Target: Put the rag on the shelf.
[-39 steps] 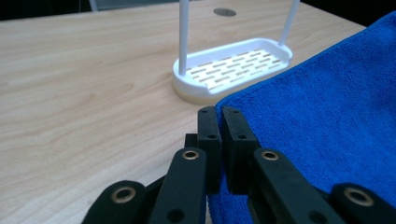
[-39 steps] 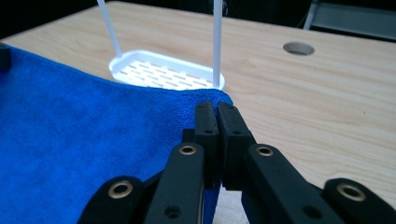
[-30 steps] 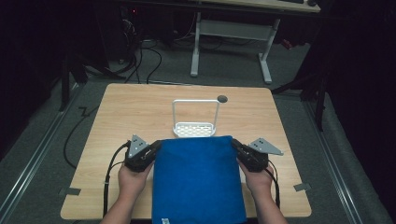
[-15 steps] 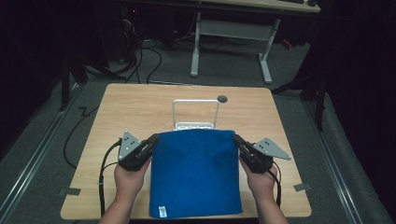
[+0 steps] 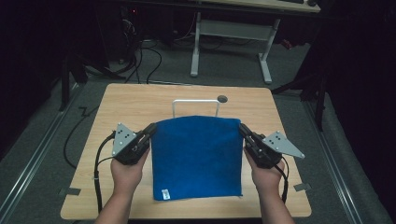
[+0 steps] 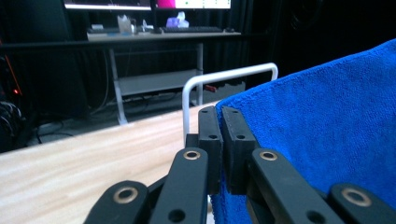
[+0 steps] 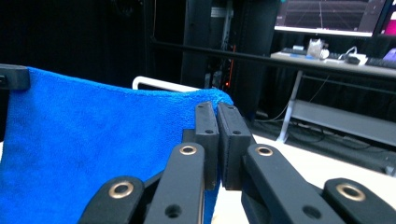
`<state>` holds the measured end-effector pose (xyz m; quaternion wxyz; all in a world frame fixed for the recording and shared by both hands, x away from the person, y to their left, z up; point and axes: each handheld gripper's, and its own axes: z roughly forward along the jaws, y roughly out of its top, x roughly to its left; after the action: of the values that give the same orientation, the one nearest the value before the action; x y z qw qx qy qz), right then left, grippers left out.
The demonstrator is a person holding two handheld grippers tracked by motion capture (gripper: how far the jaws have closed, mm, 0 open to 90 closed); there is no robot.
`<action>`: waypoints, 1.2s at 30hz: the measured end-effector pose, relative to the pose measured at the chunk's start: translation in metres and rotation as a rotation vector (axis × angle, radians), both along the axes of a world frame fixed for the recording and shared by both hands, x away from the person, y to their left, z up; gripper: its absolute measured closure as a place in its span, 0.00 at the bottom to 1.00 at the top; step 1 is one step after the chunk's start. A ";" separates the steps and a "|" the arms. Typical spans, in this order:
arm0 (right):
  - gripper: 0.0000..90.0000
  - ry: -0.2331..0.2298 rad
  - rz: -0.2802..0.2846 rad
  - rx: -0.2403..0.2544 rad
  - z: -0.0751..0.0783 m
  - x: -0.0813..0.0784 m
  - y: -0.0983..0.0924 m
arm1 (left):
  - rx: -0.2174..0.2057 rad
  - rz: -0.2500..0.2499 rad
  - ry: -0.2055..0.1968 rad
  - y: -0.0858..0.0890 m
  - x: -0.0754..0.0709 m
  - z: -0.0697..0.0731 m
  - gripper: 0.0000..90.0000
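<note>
We have raised the blue towel (image 5: 196, 158) since a second ago; left tongs (image 5: 152, 129) and right tongs (image 5: 243, 129) each pinch a top corner. It hangs before the white wire rack (image 5: 195, 103), lower edge on the bench (image 5: 140, 100)

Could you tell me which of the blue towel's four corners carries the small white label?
The blue towel's bottom corner on the left gripper's side; the others are plain blue.

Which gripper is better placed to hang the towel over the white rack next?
Neither: left gripper and right gripper each clamp a top corner of the towel beside the rack.
</note>
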<state>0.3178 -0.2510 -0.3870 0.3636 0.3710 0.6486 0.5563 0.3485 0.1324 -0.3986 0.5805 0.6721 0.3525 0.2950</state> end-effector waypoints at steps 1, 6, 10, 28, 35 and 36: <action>0.98 -0.004 -0.001 0.002 0.002 0.000 0.000 | -0.002 0.000 -0.007 0.000 0.001 0.003 0.97; 0.98 -0.034 -0.002 0.004 0.011 0.002 0.003 | -0.002 0.003 -0.034 -0.002 0.004 0.013 0.97; 0.98 -0.053 -0.011 0.013 0.017 0.003 0.004 | -0.002 0.007 -0.056 -0.002 0.006 0.021 0.98; 0.98 -0.098 -0.041 0.042 0.034 0.007 -0.002 | -0.034 0.017 -0.103 -0.003 0.017 0.036 0.98; 0.98 -0.109 -0.063 0.040 0.046 0.021 -0.004 | -0.032 0.022 -0.115 -0.003 0.035 0.049 0.98; 0.98 -0.110 -0.066 0.042 0.048 0.022 -0.005 | -0.027 0.027 -0.118 -0.002 0.038 0.052 0.98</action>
<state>0.3398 -0.2559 -0.3393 0.4090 0.3689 0.6032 0.5769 0.3864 0.1300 -0.3464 0.6054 0.6408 0.3306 0.3371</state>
